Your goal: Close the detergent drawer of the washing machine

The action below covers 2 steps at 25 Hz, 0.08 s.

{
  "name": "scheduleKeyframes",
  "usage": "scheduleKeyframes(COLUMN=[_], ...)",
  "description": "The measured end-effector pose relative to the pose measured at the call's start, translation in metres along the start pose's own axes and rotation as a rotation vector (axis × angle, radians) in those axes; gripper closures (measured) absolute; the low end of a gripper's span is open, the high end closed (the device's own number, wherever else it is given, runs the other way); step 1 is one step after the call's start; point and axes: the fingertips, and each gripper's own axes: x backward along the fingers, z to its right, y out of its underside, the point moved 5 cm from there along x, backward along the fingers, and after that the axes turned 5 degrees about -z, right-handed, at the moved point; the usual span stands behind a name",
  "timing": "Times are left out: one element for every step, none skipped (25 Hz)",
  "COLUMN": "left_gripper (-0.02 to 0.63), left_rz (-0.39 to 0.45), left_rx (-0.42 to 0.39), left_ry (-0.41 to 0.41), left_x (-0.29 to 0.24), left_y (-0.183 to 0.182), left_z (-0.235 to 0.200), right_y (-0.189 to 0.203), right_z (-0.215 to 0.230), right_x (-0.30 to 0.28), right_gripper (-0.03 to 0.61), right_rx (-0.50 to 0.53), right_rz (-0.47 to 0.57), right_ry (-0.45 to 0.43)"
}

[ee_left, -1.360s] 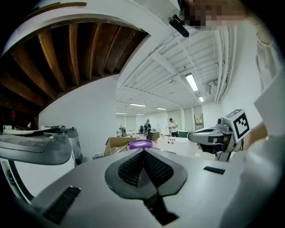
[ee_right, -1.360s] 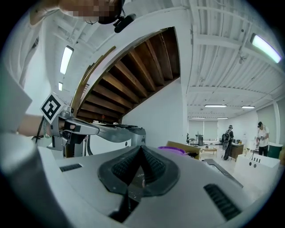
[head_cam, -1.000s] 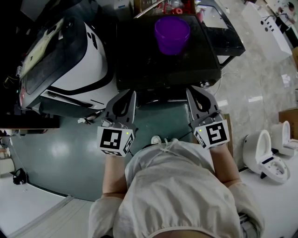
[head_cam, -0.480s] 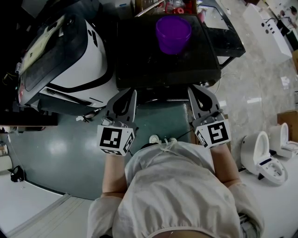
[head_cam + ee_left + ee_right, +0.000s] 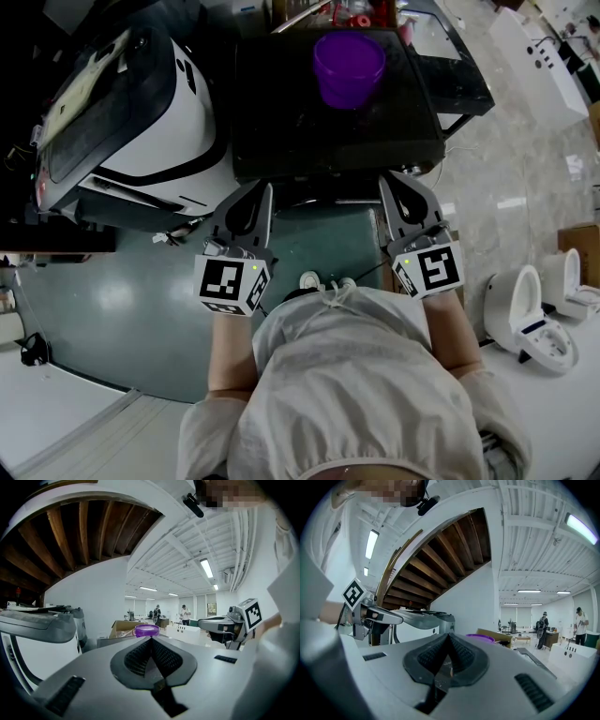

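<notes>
The washing machine shows from above as a black flat top straight ahead. Its front face and detergent drawer are hidden below the front edge. My left gripper is shut and empty, its tips just short of that front edge on the left. My right gripper is also shut and empty, level with it on the right. In the left gripper view the jaws of the left gripper meet with nothing between them. The right gripper shows the same in its own view.
A purple bucket stands on the far part of the machine's top. A white and black appliance stands to the left. White toilet-shaped fixtures sit on the floor at the right. The floor underfoot is dark green.
The head view has shifted slightly since a second ago. Both grippers hold the same place and stay shut.
</notes>
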Motion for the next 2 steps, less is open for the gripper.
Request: scheduleKeyframes(left_gripper=[0.595, 0.595], left_rz=[-0.001, -0.001], left_rx=[0.001, 0.001], left_ry=[0.0, 0.0], left_x=[-0.0002, -0.0004], left_y=[0.0004, 0.0007], left_z=[0.0001, 0.0002], right_y=[0.0001, 0.0002], right_z=[0.0009, 0.0018], right_x=[0.0, 0.0], right_gripper=[0.578, 0.578], right_rx=[-0.001, -0.001], right_rz=[0.0, 0.0], right_ry=[0.002, 0.004])
